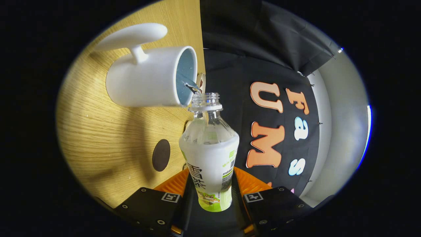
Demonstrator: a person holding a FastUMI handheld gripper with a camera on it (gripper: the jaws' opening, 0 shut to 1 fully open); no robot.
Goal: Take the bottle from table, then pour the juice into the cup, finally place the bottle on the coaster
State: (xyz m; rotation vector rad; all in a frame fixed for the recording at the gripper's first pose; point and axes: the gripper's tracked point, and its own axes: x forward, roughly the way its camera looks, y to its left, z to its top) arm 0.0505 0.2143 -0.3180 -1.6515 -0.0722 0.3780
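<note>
My gripper [210, 184] is shut on a clear plastic bottle [210, 148] with a white and green label, both fingers pressing its lower body. The bottle has no cap and is tipped over, its open mouth at the rim of a white cup [148, 80] with a long handle. A thin stream of clear liquid runs from the mouth into the cup's blue-grey inside. A dark round coaster [161, 155] lies on the wooden table [98, 131], beside the bottle and nearer to my fingers than the cup.
The table's edge runs just behind the cup and bottle neck. Beyond it hangs the black booth cloth [250, 49], with a pale wall [342, 115] further off. A small round object [201, 81] peeks out behind the cup's rim.
</note>
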